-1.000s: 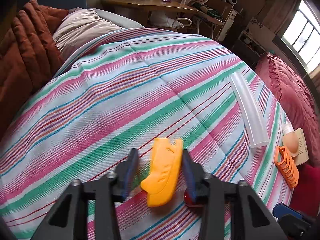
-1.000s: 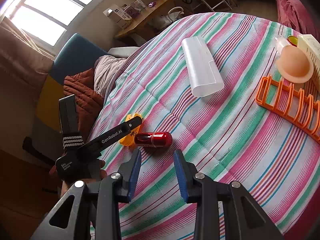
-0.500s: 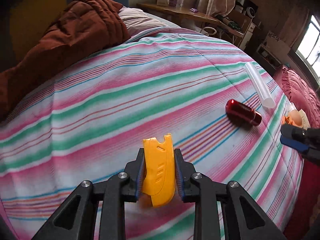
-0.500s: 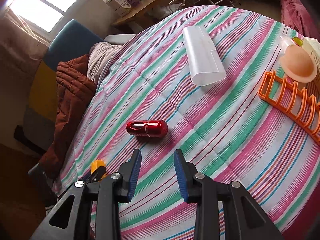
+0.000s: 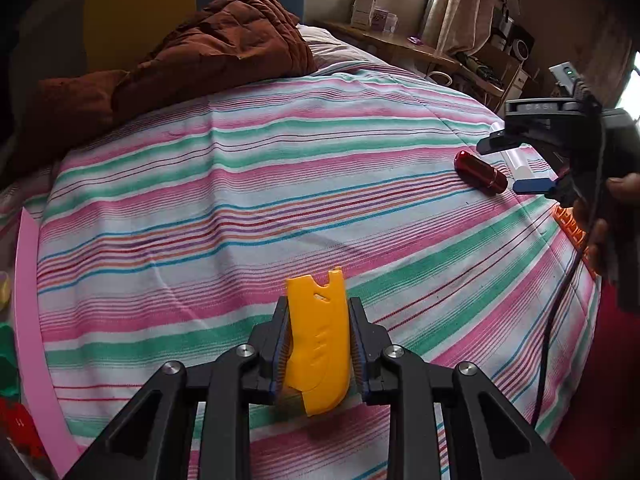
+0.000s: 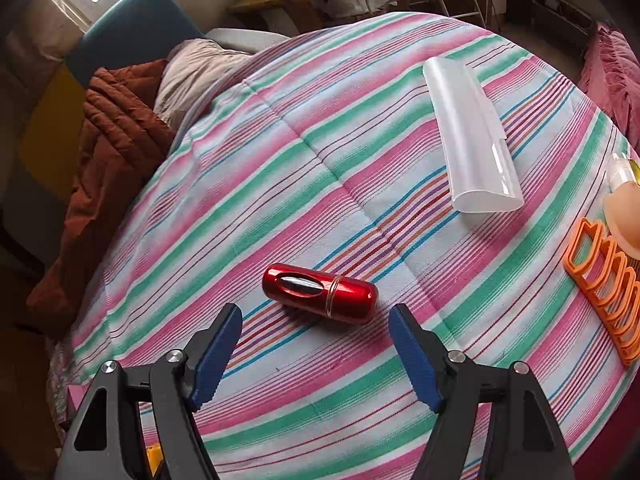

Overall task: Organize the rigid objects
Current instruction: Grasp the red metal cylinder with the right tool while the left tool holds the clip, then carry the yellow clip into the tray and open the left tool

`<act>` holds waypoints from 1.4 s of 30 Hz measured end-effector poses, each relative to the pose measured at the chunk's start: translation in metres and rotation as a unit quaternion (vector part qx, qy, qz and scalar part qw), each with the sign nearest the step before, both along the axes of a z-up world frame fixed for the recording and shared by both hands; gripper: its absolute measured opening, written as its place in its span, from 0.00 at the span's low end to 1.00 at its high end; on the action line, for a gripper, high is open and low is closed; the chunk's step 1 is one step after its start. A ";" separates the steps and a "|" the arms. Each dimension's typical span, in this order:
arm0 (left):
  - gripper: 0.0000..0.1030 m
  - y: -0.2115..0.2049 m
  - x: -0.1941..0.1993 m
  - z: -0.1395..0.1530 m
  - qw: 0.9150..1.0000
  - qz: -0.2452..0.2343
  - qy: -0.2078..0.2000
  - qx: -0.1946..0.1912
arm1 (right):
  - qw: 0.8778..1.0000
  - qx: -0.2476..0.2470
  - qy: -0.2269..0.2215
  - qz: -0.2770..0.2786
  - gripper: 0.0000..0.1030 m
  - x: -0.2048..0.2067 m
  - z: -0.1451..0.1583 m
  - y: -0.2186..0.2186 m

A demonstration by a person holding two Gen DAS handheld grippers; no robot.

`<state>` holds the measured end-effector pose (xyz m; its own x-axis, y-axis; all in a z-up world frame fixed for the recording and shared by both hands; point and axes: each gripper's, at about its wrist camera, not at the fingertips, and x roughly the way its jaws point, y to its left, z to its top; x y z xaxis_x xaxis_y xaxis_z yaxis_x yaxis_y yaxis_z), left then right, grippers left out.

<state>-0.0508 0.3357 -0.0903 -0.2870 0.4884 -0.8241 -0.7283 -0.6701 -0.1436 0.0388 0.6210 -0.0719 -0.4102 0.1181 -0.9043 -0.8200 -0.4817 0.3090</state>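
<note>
My left gripper (image 5: 318,344) is shut on a flat yellow plastic piece (image 5: 318,340), held above the striped bedspread (image 5: 240,208). A shiny red capsule-shaped case (image 6: 320,293) lies on the bedspread just ahead of my right gripper (image 6: 316,350), whose jaws are opening with nothing between them. In the left wrist view the same red case (image 5: 480,173) lies at the far right, with the right gripper (image 5: 516,168) hovering beside it in a person's hand (image 5: 600,232).
A translucent white curved cover (image 6: 470,140) lies farther back on the bed. An orange rack (image 6: 608,288) and a peach round item (image 6: 624,220) sit at the right edge. A brown quilt (image 5: 192,64) is heaped at the head; a pink rim (image 5: 32,320) shows left.
The left gripper closed on the yellow piece and carried it away to the left. The right gripper drew closer to the red case and its jaws spread wide.
</note>
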 end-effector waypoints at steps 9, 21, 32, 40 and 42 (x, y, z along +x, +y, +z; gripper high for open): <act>0.27 -0.011 0.003 -0.004 1.000 0.010 0.000 0.012 | 0.998 0.029 -0.035 -0.052 0.79 -0.025 -0.020 0.006; 0.28 -0.014 0.008 -0.004 1.000 0.013 0.018 0.014 | 0.987 0.080 -0.107 0.093 0.74 -0.051 -0.021 -0.044; 0.27 -0.057 0.018 0.043 0.995 0.053 0.074 0.030 | 0.956 0.131 -0.087 0.248 0.74 -0.049 -0.024 -0.127; 0.27 -0.094 0.026 0.069 0.992 0.086 0.086 0.039 | 0.954 0.140 -0.075 0.256 0.75 -0.046 -0.026 -0.124; 0.27 -0.104 0.029 0.074 0.991 0.093 0.089 0.041 | 0.952 0.142 -0.073 0.260 0.75 -0.044 -0.025 -0.125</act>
